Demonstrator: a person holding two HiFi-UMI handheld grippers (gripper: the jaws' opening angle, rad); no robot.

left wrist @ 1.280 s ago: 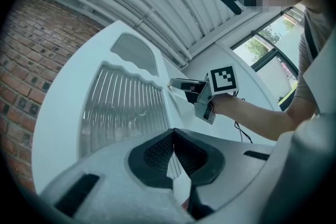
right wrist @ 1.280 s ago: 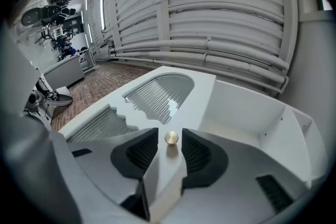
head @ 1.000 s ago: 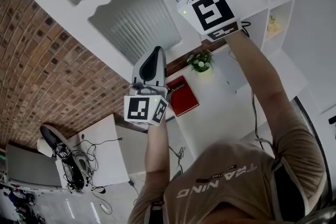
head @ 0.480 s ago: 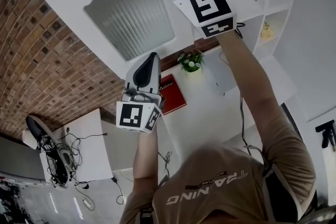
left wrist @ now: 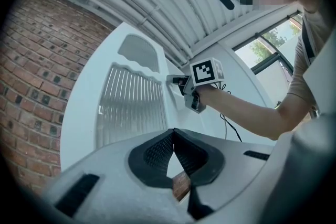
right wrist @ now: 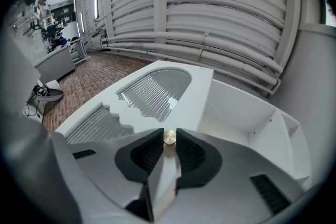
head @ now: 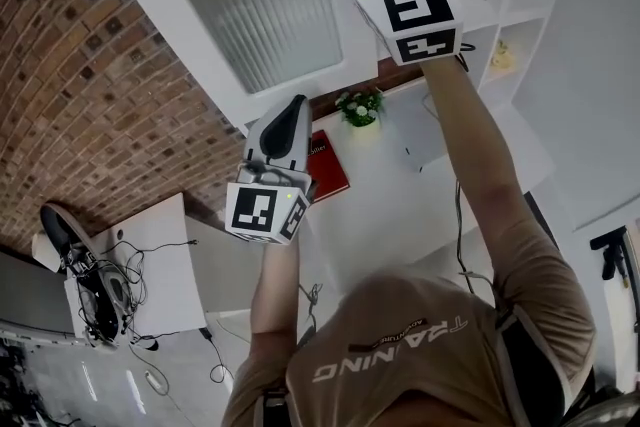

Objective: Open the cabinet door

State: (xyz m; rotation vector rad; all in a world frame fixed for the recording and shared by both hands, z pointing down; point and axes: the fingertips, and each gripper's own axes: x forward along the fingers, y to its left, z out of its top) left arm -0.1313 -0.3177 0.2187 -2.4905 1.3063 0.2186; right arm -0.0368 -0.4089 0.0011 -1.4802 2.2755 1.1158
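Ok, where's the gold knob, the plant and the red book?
gold knob (right wrist: 169,137): right gripper view, its round face.
plant (head: 360,105): head view, its leaves and flowers.
red book (head: 332,170): head view, its cover.

White cabinet door (head: 270,10), ribbed glass panel with scalloped top, round brass knob (right wrist: 169,137) at its edge

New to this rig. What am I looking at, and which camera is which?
There is no robot: a person holds a two-jaw gripper in each hand. The head view comes from a camera on the person's head. The other two views ride on the grippers and look along their jaws. The right gripper is shut on the small brass knob of the white cabinet door, which has ribbed glass. The left gripper is shut and empty, lower down. On the white counter sit a red book and a small potted plant.
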